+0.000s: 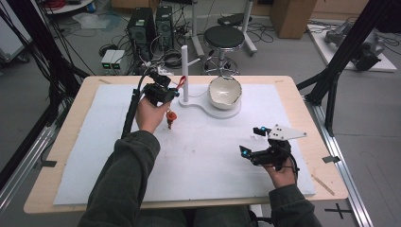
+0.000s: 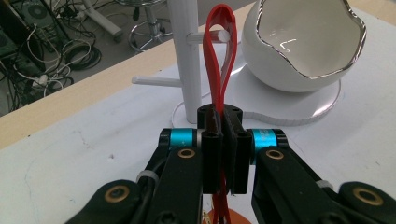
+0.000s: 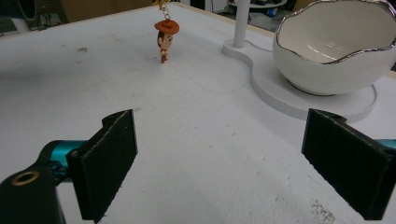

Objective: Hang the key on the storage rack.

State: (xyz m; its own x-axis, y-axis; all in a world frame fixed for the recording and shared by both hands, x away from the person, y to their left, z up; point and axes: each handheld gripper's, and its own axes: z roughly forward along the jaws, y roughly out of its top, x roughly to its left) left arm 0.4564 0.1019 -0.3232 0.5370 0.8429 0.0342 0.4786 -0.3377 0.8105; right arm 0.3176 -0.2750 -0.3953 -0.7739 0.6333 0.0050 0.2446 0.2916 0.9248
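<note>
Red strap (image 2: 219,56) pinched by left hand-held gripper (image 2: 223,140), looped over stand peg (image 2: 223,36); bowl (image 2: 308,42) at 2 o'clock. Right hand-held gripper (image 3: 224,163) spread, nothing held.

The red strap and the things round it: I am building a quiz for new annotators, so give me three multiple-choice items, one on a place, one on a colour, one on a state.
1. Where does the loop of the red strap sit?
A. Over a peg of the white stand
B. Inside the white bowl
C. Flat on the table

2. What colour is the hat of the small figure?
A. Blue
B. Orange-brown
C. Green

3. How does the right claw stand?
A. Shut on the bowl
B. Shut on the strap
C. Open, with nothing between its jaws

Answers: 1 A, the left gripper view shows the loop hooked over the peg while the left claw pinches the strap below; 2 B, as the right gripper view shows; 3 C, its pads stand wide apart over the bare mat.
</note>
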